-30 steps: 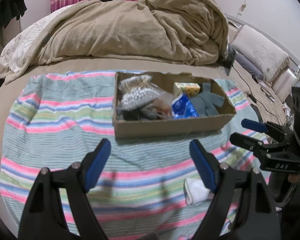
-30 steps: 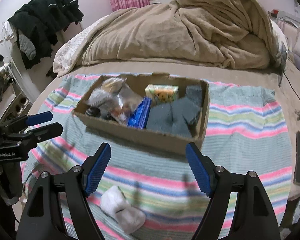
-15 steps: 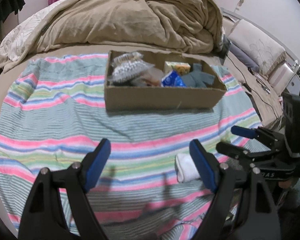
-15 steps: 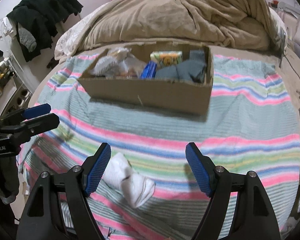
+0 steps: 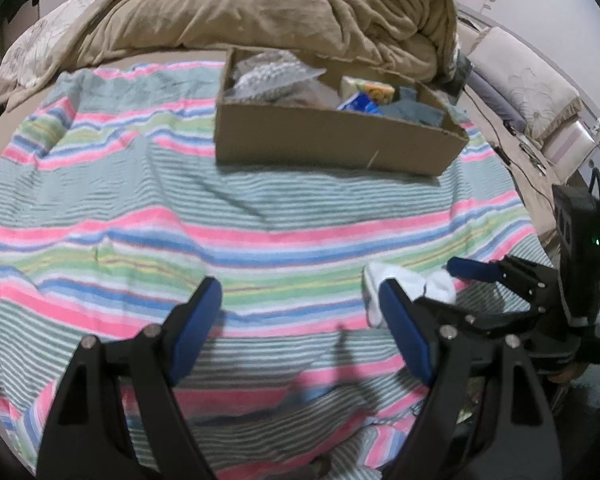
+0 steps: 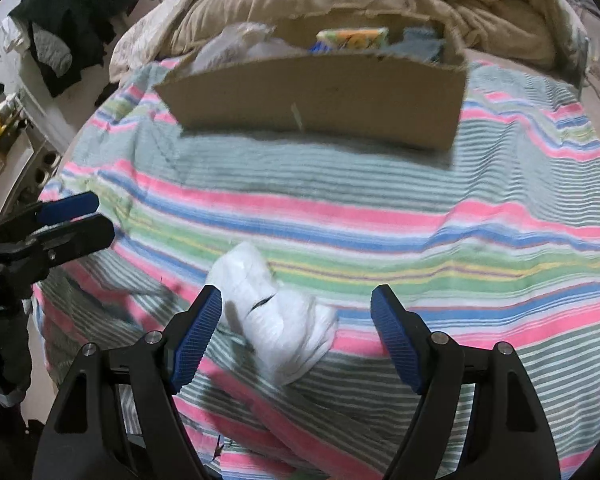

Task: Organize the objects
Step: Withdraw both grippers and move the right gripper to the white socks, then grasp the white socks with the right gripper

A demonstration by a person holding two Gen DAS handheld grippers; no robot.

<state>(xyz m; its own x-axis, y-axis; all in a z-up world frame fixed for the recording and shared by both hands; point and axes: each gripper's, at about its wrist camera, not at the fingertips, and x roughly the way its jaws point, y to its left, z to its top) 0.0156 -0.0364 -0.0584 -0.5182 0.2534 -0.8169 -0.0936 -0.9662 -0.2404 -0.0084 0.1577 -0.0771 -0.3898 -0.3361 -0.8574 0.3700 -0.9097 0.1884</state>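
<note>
Only partial letters "AI" show on the left gripper (image 6: 66,224).

Soft indoor light is falling from above, evenly and without glare. Both fisheye views are bending hard at the rims, fading into black corners. Motion blur is smearing the striped blanket (image 5: 260,216) and the box (image 6: 320,96). The left tool (image 5: 300,312) is casting faint shadows just ahead of its fingers.

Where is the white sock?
The white sock lies on the striped blanket, between the open right gripper fingers nearer its left one, well before the cardboard box.
</note>
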